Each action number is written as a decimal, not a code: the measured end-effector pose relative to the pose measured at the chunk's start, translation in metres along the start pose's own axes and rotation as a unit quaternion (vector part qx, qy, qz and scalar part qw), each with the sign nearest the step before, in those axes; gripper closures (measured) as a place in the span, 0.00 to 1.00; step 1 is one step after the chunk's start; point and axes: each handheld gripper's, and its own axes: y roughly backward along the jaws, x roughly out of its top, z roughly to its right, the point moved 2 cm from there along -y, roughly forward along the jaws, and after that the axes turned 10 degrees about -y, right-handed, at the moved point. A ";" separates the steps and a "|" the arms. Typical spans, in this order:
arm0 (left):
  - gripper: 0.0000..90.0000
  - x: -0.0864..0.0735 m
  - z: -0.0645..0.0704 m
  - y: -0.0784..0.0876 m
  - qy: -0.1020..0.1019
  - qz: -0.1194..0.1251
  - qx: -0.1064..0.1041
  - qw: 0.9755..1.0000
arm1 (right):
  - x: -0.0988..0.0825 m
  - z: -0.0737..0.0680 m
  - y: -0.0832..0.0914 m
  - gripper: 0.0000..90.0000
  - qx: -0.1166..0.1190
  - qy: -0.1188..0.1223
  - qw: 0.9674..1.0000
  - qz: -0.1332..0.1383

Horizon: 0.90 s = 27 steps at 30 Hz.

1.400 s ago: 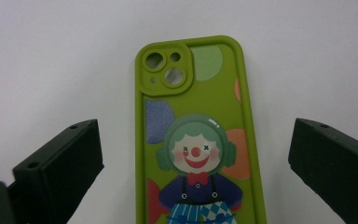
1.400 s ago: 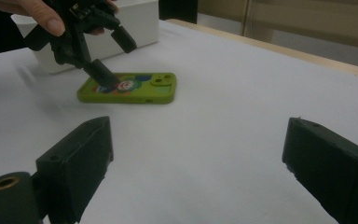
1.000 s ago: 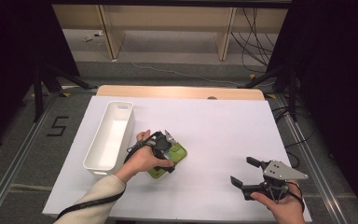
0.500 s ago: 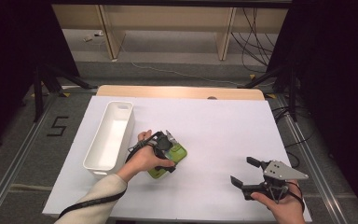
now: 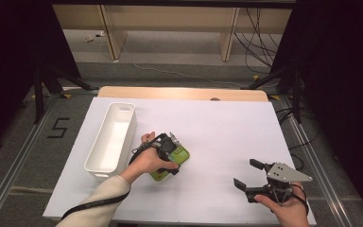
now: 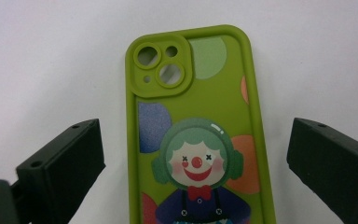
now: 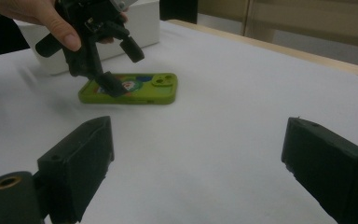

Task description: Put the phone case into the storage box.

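My right gripper (image 5: 251,181) idles near the table's (image 5: 227,123) front edge, jaws spread on nothing. Farther in, my left gripper (image 5: 170,150) hangs over the green phone case (image 6: 200,135), which lies flat, camera holes away from me, just beside the white bin (image 5: 111,139). Its jaws have just been closing, straddling the case without touching it. I judge this the grasp step; next, squeeze the case's long edges squarely and lift.

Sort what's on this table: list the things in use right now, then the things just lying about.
In use:
- green phone case, lying flat on the table
- left gripper, jaws open either side of the case, just been closing

Lying about:
- white bin
- right gripper, open, holding nothing
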 end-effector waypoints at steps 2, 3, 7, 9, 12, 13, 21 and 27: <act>0.04 0.000 0.000 -0.001 -0.001 -0.003 0.001 1.000 | 0.000 0.000 0.000 0.12 0.000 0.000 1.000 0.000; 0.04 0.000 0.001 -0.001 -0.001 -0.004 0.001 1.000 | 0.000 0.000 0.000 0.12 0.001 0.000 1.000 0.000; 0.04 0.000 0.000 -0.003 -0.003 -0.009 0.002 1.000 | 0.000 0.000 0.000 0.12 0.000 0.001 1.000 0.001; 0.04 0.000 0.000 -0.005 -0.004 -0.014 0.003 1.000 | 0.000 0.000 0.000 0.12 0.000 0.000 1.000 0.000; 0.04 -0.001 0.000 -0.007 -0.004 -0.019 0.000 1.000 | 0.000 0.000 0.000 0.12 0.000 0.001 1.000 0.000; 0.04 -0.001 0.000 -0.008 -0.002 -0.020 -0.001 1.000 | 0.000 0.000 0.000 0.12 0.000 0.000 1.000 0.000; 0.04 0.000 -0.002 -0.010 -0.005 -0.024 0.002 1.000 | 0.000 0.000 0.000 0.12 -0.001 0.001 1.000 0.000; 0.04 -0.001 -0.002 -0.011 -0.005 -0.029 0.005 1.000 | 0.000 0.000 0.000 0.12 -0.001 0.001 1.000 0.000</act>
